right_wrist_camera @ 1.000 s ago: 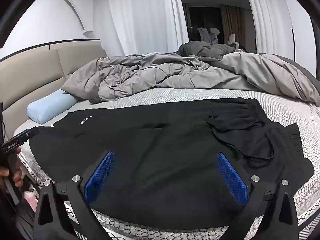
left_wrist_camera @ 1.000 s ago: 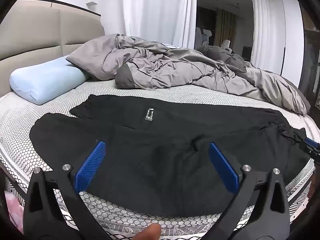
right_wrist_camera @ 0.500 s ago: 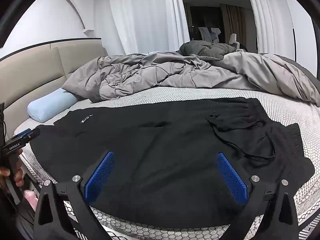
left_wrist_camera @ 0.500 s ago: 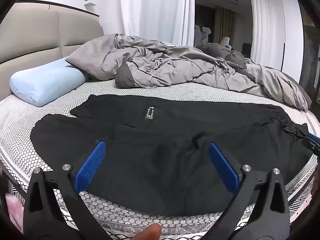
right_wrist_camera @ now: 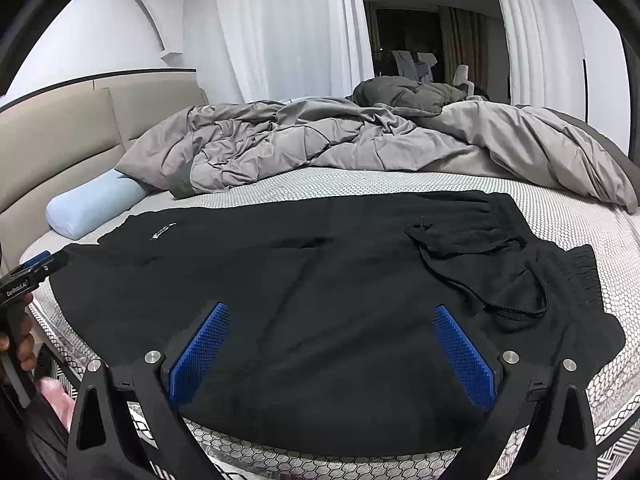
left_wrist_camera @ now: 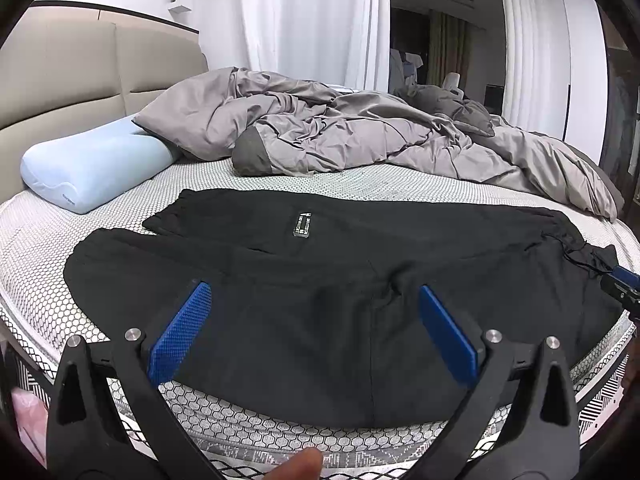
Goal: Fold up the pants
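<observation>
Left gripper [left_wrist_camera: 312, 296] is spread wide, blue pads [left_wrist_camera: 180, 334] well apart, nothing between them — it hangs just off the near edge of the mattress [left_wrist_camera: 36, 240], above the leg end of the black pants [left_wrist_camera: 320, 280]. Right gripper [right_wrist_camera: 332, 316] is the same story: jaws gaping, empty, poised over the near edge nearer the waistband. Each tool catches the other at the side of its view; a hand [right_wrist_camera: 18, 344] is wrapped round the left one's handle.

Out from the fingers now — the pants lie flat along the near edge of the mattress, lengthwise across it, legs toward the headboard [left_wrist_camera: 80, 80] side and waistband toward the opposite side. A small label [left_wrist_camera: 303, 225] shows on the far leg. At the waistband the fabric is bunched and a black drawstring [right_wrist_camera: 480, 280] loops loose over it.

Beyond the pants, a strip of bare honeycomb-patterned mattress, then a rumpled grey duvet [left_wrist_camera: 360, 136] heaped along the far edge. A pale blue pillow [left_wrist_camera: 92, 168] sits at the headboard corner, its end tucked against the duvet. White curtains [left_wrist_camera: 304, 20] hang behind the bed.
</observation>
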